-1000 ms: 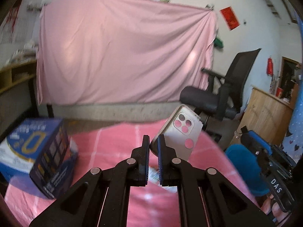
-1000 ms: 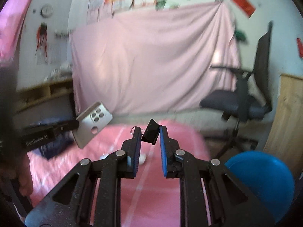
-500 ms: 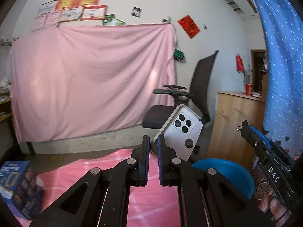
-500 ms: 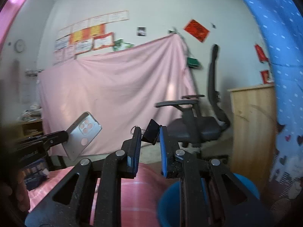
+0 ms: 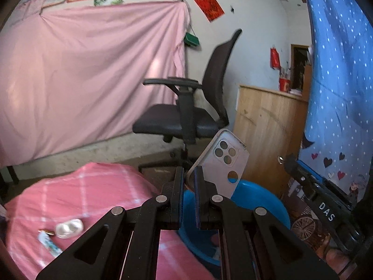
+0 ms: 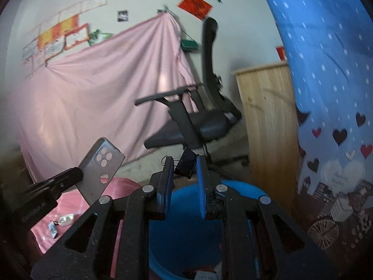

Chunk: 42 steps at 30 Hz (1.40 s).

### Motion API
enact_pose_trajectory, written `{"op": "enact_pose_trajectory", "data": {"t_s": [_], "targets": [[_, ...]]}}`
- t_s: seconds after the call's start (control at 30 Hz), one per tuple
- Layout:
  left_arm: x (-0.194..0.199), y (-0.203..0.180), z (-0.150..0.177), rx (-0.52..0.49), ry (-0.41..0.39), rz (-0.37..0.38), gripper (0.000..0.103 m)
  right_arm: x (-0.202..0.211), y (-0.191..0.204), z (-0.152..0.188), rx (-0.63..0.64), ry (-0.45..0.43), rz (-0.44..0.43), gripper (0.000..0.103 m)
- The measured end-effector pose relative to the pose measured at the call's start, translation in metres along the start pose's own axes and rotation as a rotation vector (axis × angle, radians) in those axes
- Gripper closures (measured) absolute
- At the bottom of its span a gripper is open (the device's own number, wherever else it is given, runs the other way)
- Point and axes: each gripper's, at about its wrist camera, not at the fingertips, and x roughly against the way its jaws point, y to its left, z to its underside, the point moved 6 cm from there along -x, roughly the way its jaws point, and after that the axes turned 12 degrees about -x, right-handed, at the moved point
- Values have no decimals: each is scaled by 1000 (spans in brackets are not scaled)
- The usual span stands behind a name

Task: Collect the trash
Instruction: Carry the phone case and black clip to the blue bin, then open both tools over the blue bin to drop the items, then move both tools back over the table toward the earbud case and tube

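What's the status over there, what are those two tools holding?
Left tool shut on phone case. Right tool shut on binder clip. Both at blue bin; nothing in the way.

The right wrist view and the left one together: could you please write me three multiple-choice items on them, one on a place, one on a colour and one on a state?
1. Where is the blue basin relative to the right gripper?
A. Below and just ahead of it
B. On the office chair
C. On the wooden cabinet

2. What colour is the cloth on the table?
A. Green
B. Pink with pale checks
C. Plain white

3. What is the left gripper doing?
A. Standing open and empty
B. Shut on a phone case
C. Shut on a spoon

Answers: 1 A, the basin's rim shows right under the fingertips that hold the binder clip. 2 B, pink fabric with lighter lines shows in both views. 3 B, the case's lower corner is pinched between the fingers.
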Motion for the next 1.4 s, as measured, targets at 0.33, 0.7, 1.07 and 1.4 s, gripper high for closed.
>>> {"op": "enact_pose_trajectory", "data": {"t_s": [0.33, 0.7, 1.07, 1.4], "targets": [[-31, -18, 17, 24, 119, 75, 97, -19, -31, 11, -77, 119, 41, 58], [-51, -24, 32, 38, 213, 107, 96, -29, -38, 16, -112, 174, 39, 56], [-47, -13, 35, 63, 209, 91, 87, -29, -36, 16, -107, 168, 31, 56], [-29, 7, 31, 94, 180, 50, 87, -26, -20, 15, -70, 145, 1, 55]]}}
